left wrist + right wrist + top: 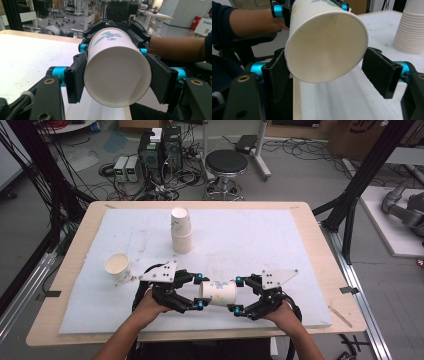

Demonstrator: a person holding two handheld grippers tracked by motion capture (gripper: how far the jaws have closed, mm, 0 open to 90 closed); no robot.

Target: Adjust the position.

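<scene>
A white paper cup (pixel 219 292) with a floral print lies level in the air between my two grippers, near the table's front edge. My left gripper (pixel 200 292) is shut on its base end, both pads (pixel 75 80) pressing the cup (pixel 117 75) from the sides. The cup's open mouth (pixel 324 47) faces my right gripper (pixel 236 295). In the right gripper view the left pad (pixel 277 72) touches the rim, while the right pad (pixel 379 72) stands clear of it with a gap, so this gripper (pixel 332 72) is open around the mouth.
A stack of upturned paper cups (pixel 181 230) stands on the white foam sheet (pixel 250 240) behind the grippers, also at the right in the right gripper view (pixel 410 30). A single cup (pixel 118 267) lies on its side at the left. A stool (pixel 226 165) stands beyond the table.
</scene>
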